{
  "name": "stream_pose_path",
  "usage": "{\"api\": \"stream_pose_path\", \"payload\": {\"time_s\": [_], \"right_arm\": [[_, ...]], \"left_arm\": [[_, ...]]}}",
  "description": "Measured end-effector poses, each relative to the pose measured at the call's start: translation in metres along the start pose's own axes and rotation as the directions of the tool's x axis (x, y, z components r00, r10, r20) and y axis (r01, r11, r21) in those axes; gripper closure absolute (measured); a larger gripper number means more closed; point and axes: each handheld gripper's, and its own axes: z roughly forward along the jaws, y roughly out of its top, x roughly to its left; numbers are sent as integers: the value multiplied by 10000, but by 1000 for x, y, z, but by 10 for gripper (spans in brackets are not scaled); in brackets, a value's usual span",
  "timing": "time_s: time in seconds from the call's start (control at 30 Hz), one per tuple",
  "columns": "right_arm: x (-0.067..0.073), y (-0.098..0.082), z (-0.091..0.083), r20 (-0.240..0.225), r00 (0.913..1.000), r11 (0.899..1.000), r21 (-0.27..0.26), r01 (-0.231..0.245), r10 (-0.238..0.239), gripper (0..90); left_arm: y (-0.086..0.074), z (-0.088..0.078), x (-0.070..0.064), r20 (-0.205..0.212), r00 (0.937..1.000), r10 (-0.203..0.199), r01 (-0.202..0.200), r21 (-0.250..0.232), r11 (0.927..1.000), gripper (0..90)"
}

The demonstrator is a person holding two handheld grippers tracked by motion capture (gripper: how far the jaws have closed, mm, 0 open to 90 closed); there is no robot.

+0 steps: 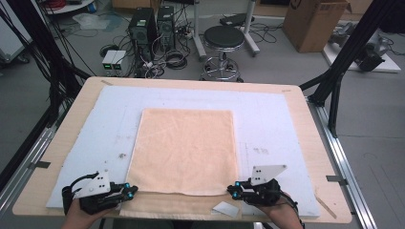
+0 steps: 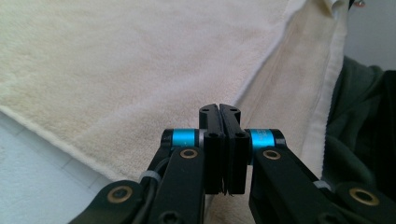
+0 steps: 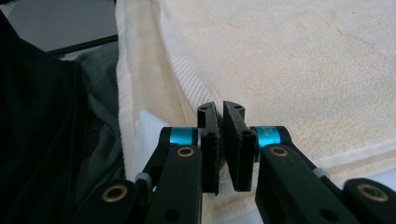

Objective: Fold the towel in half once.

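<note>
Peach towel (image 1: 184, 150) lies folded mid-table, its near edge hanging off the front edge. Left gripper (image 1: 130, 192) and right gripper (image 1: 232, 190) both have jaws pinched shut at its near corners. If they've caught only one layer, lifting probably pulls the fold apart.

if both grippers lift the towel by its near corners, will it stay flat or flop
Probably flop: the towel looks like soft terry cloth, already folded over on itself, with its near edge draped off the table. It should sag between the left gripper and right gripper. The nubby pile likely grips rather than slips, and it looks light.
</note>
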Motion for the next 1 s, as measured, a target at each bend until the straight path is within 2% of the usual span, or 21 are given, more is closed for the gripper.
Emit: {"api": "stream_pose_path", "payload": {"time_s": [0.13,0.2,0.4,0.5,0.63,0.8,0.9,1.0], "right_arm": [[6,7,-7,-22,9997,9997,-102,222,-223,852],[10,9,-8,-175,9993,9995,-42,321,-322,852],[24,5,-1,-842,9952,9960,691,564,-505,852],[29,1,-1,-943,9945,9952,821,530,-452,852],[30,-2,-3,-1024,9939,9952,832,507,-420,852],[30,-7,-1,-1226,9914,9924,1088,582,-447,852],[31,-10,0,-1329,9905,9927,1096,503,-355,847],[30,-12,0,-1654,9857,9924,1117,518,-328,817]], "left_arm": [[3,-9,-8,10,10000,76,-76,-269,9996,879],[1,-12,-12,69,9999,82,-81,-155,9998,880],[-7,-17,-23,277,9996,76,-81,201,9998,880],[-9,-18,-29,404,9989,224,-241,439,9987,880],[-11,-14,-32,602,9978,264,-309,754,9967,880],[-12,-10,-33,785,9964,318,-401,1063,9935,880],[-12,-9,-33,919,9954,271,-367,1040,9939,879],[-13,-11,-34,1163,9929,246,-360,967,9947,873]]}}
